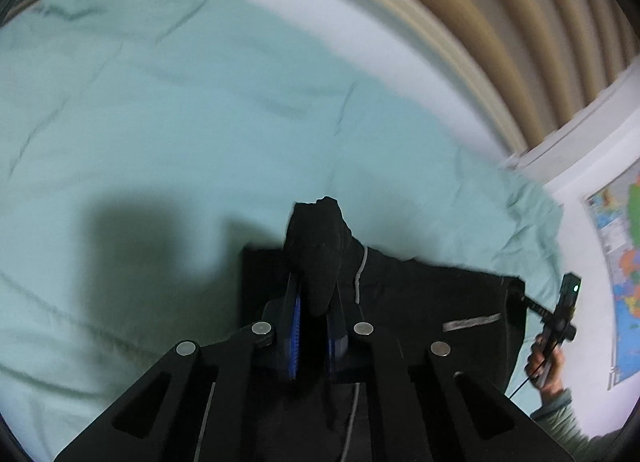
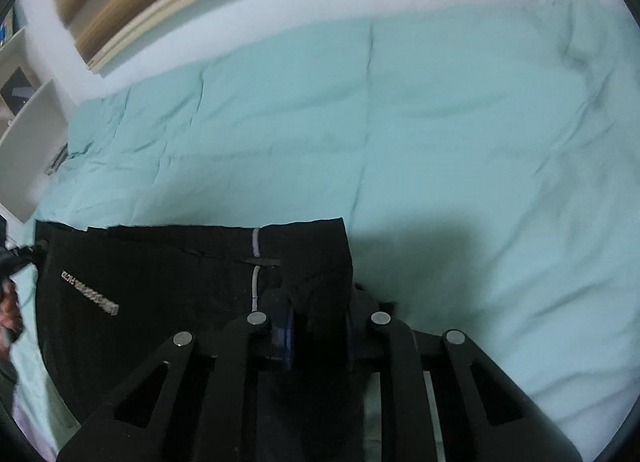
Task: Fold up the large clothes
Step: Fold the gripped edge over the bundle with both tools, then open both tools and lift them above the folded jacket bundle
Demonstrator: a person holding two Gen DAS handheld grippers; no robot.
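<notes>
A black garment (image 1: pixel 424 302) with a grey label and a pale cord hangs stretched between both grippers above a mint green bed cover (image 1: pixel 180 121). My left gripper (image 1: pixel 316 302) is shut on one top corner, with cloth bunched above its blue-padded fingers. My right gripper (image 2: pixel 318 322) is shut on the other top corner of the garment (image 2: pixel 168 282). The right gripper and the hand that holds it show in the left wrist view (image 1: pixel 560 318) at the far right. The garment's lower part is hidden behind the grippers.
The bed cover (image 2: pixel 440 121) fills most of both views. A slatted wooden headboard (image 1: pixel 500 21) runs along the back. A white shelf (image 2: pixel 28 141) stands at one side and a coloured wall map (image 1: pixel 624 254) hangs beyond the bed.
</notes>
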